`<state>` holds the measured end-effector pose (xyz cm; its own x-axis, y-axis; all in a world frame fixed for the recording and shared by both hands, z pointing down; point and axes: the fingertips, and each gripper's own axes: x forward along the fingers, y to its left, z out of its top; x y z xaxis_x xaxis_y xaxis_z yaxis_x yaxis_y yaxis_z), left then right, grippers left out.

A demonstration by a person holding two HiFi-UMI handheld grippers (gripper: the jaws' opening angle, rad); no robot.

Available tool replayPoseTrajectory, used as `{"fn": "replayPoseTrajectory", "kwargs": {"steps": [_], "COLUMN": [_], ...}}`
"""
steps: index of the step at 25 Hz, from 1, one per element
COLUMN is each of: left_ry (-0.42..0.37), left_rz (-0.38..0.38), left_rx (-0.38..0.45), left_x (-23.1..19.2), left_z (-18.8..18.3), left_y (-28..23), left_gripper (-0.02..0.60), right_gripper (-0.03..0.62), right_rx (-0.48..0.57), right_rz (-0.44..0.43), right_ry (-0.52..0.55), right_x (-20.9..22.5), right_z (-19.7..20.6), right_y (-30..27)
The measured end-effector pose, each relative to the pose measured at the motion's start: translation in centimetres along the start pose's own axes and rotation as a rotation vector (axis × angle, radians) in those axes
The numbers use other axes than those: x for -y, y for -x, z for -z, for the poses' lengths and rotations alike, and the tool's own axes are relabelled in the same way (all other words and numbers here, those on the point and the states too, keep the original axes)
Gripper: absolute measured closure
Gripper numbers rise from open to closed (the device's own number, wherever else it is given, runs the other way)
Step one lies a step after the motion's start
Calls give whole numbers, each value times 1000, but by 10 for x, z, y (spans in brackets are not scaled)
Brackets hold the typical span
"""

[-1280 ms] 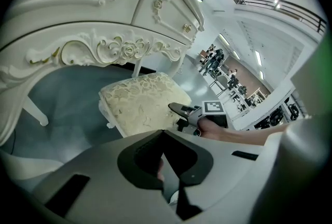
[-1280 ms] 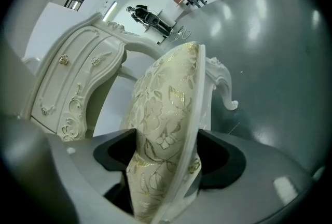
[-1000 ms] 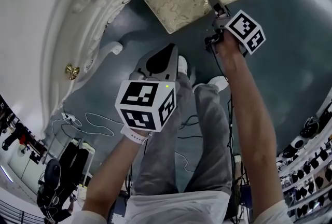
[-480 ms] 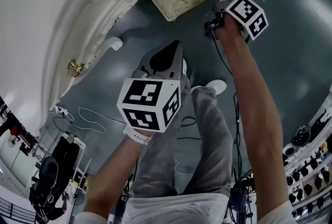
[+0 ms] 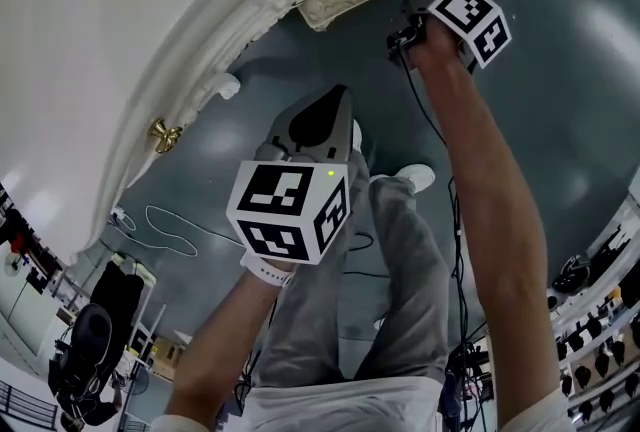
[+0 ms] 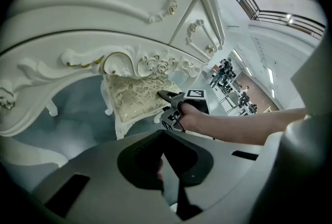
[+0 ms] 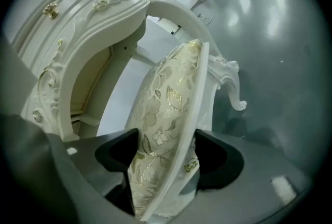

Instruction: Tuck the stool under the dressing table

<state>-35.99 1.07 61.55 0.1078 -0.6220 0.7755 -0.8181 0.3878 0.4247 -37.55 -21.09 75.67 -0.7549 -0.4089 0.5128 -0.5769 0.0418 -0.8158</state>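
- Squarely between the jaws of the right gripper (image 7: 167,162) sits the seat edge of the stool (image 7: 171,109). One jaw presses the cream, gold-flowered cushion and the other the white frame beneath it, a firm clench.
- Ahead of those jaws the seat runs into the kneehole of the dressing table (image 5: 150,30). In the head view most of the cushion lies under the table's carved white edge.
- Past the jaws, a curved white stool leg (image 7: 232,83) stands on the grey-blue floor (image 5: 560,120).
- Behind those jaws rides a marker cube (image 5: 470,18) printed with black-and-white square code patterns.
- Well back from the stool, the left gripper (image 5: 336,100) hangs over the floor with its jaws closed together on nothing. Its second marker cube (image 5: 290,210) bears similar patterns.
- Left of the left jaws, a brass knob (image 5: 162,133) sits on the table front.
- Behind them are grey trousers (image 5: 400,260), a white shoe (image 5: 415,178) and loose cables (image 5: 170,235) on the floor.
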Motion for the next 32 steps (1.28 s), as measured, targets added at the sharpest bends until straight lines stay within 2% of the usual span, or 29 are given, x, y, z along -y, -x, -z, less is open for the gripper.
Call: {"fn": "replayPoseTrajectory", "kwargs": {"steps": [8, 12, 18, 22, 26, 32], "left_ry": [46, 48, 47, 42, 43, 40], "left_rz": [-13, -20, -28, -27, -27, -11], "left_rx": [3, 11, 24, 28, 40, 48], "left_x": [-22, -51, -60, -59, -45, -11], "left_z": [-26, -19, -2, 3, 3, 5], "left_y": [-8, 0, 11, 16, 28, 50], "left_gripper": [580, 580, 580, 580, 580, 580], "right_gripper": [233, 233, 245, 250, 254, 328], "right_rx": [-42, -50, -69, -81, -91, -102], "right_rz": [-5, -6, 17, 21, 4, -3], "right_ry": [6, 6, 24, 61, 109, 161], "right_x": [-30, -32, -20, -16, -30, -46], "right_z": [-8, 22, 47, 52, 45, 35], "right_y": [-62, -79, -60, -48, -21, 36]}}
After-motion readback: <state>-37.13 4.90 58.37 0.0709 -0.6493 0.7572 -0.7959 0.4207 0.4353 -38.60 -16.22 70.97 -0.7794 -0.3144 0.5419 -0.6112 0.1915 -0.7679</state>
